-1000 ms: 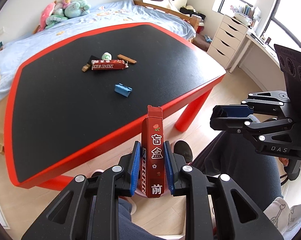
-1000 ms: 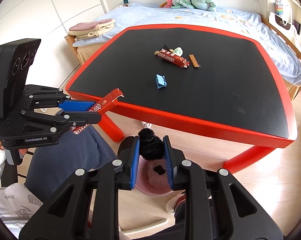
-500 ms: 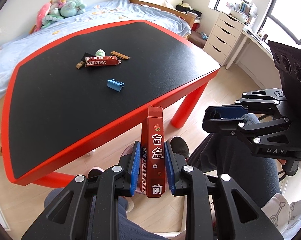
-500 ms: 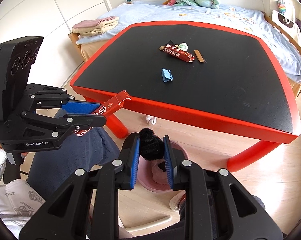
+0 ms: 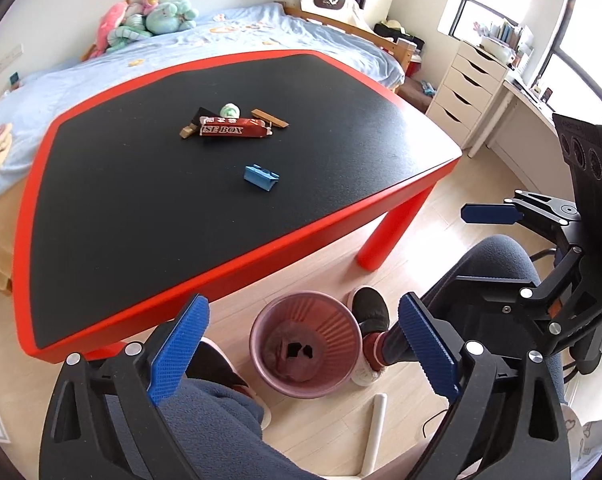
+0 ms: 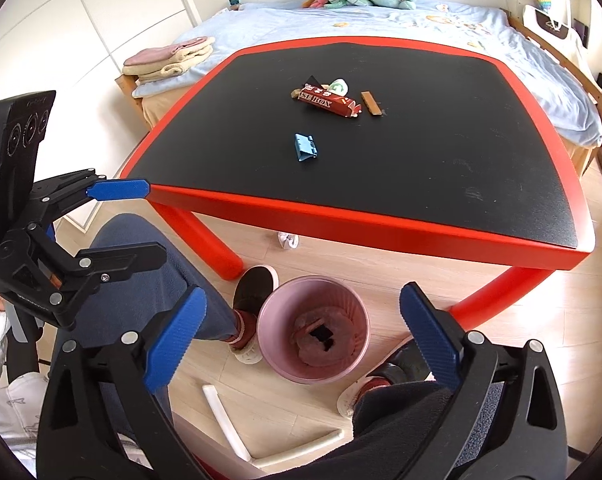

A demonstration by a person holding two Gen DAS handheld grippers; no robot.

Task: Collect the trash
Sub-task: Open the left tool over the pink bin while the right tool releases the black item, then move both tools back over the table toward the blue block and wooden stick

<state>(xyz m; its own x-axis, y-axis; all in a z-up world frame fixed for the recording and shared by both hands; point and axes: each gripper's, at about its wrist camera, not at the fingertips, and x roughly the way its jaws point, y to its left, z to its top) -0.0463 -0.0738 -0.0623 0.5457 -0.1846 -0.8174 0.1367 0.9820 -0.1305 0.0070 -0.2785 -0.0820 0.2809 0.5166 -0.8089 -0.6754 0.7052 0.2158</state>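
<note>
Red rim and black top: the table is the largest thing before you, and the trash that remains lies on it, well away from the edge near you. You sit low beside it and keep both grippers tilted down over the floor, I think because the pink bin stands there between your feet, where a dropped piece falls straight in.

Your left gripper hangs above the bin with its jaws opening wide, and nothing is between them. Your right gripper hangs over the same bin; its jaws are opening too, and they are also empty.

Inside the bin you can see a brownish-pink soft mass at the bottom and small black pieces on it. What more is under them, I cannot tell.

On the table the trash makes a small group: a red box lying flat, a black wrapper partly under it, a pale green wad just behind it, a brown stick at one end and a smaller brown piece at the other. A blue folded piece lies alone, nearer to you, so it seems the easiest to take next.
</note>
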